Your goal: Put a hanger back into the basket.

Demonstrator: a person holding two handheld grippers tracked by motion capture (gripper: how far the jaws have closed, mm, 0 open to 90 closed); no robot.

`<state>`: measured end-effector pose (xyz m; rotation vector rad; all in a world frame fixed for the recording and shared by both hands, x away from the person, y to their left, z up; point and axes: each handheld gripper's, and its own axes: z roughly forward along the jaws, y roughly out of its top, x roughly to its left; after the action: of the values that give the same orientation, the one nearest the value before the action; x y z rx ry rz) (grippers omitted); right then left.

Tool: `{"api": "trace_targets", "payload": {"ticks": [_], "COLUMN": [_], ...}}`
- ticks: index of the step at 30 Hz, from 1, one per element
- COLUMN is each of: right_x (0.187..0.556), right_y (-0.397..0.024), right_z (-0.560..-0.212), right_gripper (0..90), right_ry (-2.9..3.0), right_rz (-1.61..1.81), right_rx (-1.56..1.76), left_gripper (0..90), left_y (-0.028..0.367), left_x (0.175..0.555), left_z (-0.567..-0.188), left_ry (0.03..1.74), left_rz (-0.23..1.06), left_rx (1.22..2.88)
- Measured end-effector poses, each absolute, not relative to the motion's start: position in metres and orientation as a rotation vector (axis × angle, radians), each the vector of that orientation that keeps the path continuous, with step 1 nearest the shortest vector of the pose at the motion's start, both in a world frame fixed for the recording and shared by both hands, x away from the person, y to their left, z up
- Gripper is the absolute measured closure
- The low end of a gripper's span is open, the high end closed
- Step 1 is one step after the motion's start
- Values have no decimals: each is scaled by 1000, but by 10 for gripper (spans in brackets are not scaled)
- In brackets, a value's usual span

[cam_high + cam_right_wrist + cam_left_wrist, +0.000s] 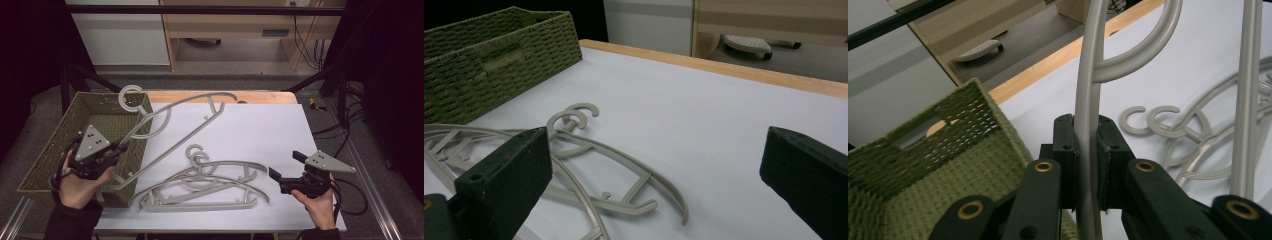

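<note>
Left gripper (121, 145) clamped on grey hanger (172, 125) — held tilted, hook (129, 97) over the green woven basket (95, 107). Right gripper (288, 165) wide open, nothing between jaws — just right of two stacked hangers (205, 182) lying on the white table (270, 130).

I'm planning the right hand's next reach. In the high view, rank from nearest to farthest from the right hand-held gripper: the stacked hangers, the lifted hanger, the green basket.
From the right hand-held gripper:
1. Stacked hangers, just left of it on the white sheet.
2. Lifted hanger, mid-table, clamped by the left hand-held gripper.
3. Green basket, at the far left edge.
</note>
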<state>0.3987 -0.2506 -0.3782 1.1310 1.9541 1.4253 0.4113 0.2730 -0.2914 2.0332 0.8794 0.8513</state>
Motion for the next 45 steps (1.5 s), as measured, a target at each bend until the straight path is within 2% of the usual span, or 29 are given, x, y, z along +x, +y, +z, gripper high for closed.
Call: {"api": "trace_targets", "payload": {"ticks": [4,18,33,45], "right_x": [400,400,400,401], "right_y": [-249,-247,-243,-242], "right_z": [-379,-379,-379,-381], "right_gripper": [4,5,6,6], "right_ry": [1961,1976,1998,2010], "right_rz": [1418,1418,1412,1402], "right_rx": [1132,1118,1110,1108], "left_gripper": [817,817,816,816], "left_y": [284,328,382,420], "left_x": [421,463,481,480], "left_z": [-282,-268,-292,-318], "left_ry": [911,941,1060,1192], "left_rz": [901,888,901,925], "left_rx": [2038,2043,2071,2055]}}
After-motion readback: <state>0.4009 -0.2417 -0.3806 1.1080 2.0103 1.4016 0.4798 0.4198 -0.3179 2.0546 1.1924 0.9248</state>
